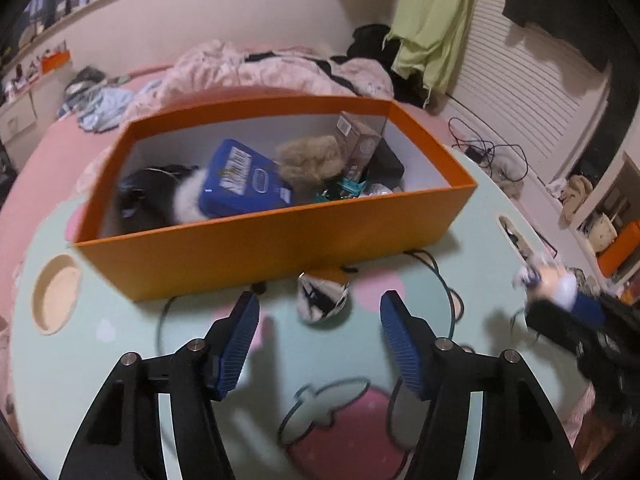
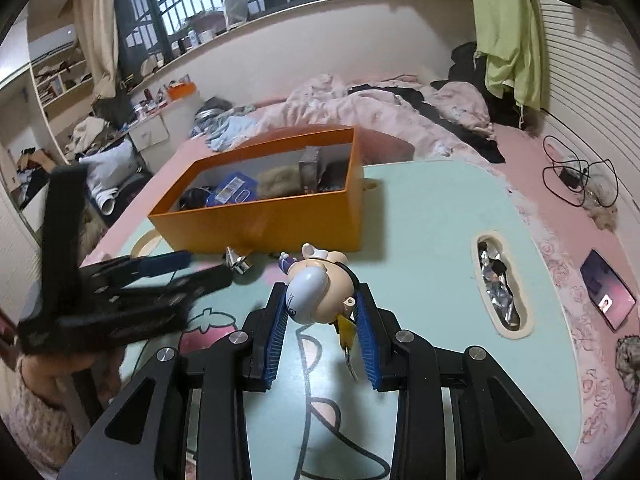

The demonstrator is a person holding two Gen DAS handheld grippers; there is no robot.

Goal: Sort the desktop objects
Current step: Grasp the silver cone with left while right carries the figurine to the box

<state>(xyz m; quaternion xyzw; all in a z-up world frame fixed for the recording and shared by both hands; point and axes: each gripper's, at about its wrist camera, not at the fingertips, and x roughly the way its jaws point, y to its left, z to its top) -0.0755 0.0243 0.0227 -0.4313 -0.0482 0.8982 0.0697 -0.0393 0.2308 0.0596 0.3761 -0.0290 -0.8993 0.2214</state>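
An orange box (image 1: 280, 240) (image 2: 280, 220) stands on the mint table and holds a blue packet (image 1: 244, 180), a tuft of fur and a brown carton. My left gripper (image 1: 320, 297) is open. A small crumpled black, white and orange object (image 1: 322, 300) lies on the table at its fingertips, untouched by either pad. In the right wrist view the left gripper (image 2: 208, 268) is blurred at the left, beside a silvery object (image 2: 240, 265). My right gripper (image 2: 321, 304) is shut on a cream and white figurine (image 2: 316, 286) with a yellow tag. The figurine (image 1: 552, 280) also shows at the far right.
The table (image 2: 420, 240) has a round cup hole (image 1: 56, 296) at its left and an oval slot (image 2: 500, 288) with foil scraps at its right. A bed with crumpled bedding lies behind the box. A dark cable (image 1: 444, 292) crosses the tabletop. A phone (image 2: 608, 296) lies on the pink cover.
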